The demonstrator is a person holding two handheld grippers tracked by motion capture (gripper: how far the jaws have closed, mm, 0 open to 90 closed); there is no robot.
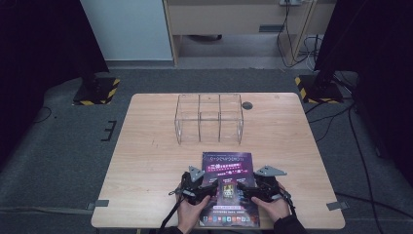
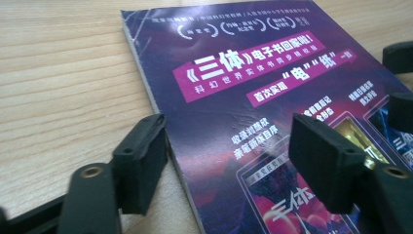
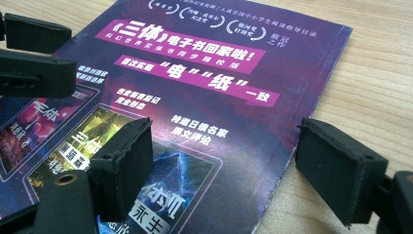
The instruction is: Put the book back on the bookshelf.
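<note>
At the near edge of a light wooden table [image 1: 146, 146]: two hands, each on a black two-jaw gripper, over a purple magazine [image 1: 227, 187] lying flat, back cover up, white Chinese print on it. Left gripper [image 1: 210, 187] at the magazine's left side, released, jaws spread wide; in the left gripper view [image 2: 229, 161] one jaw over bare wood just beside the spine edge, the other above the cover [image 2: 253, 97]. Right gripper [image 1: 243, 187] at the right side, likewise released; in the right gripper view [image 3: 219, 170] one jaw above the cover [image 3: 219, 87], the other over wood just past the right edge. Nothing clasped by either; contact with the cover impossible to judge.

Farther back, mid-table: clear plastic organiser [image 1: 209, 118], upright, split into compartments, nothing visible inside. Just right of it, a small dark round disc [image 1: 247, 105] near the far edge.

Beyond the table: grey carpet [image 1: 58, 146], two black stands on yellow-striped bases [image 1: 95, 90] left and right, loose cables [image 1: 292, 44] far right, pale wall panel [image 1: 126, 29], wooden furniture [image 1: 234, 19].
</note>
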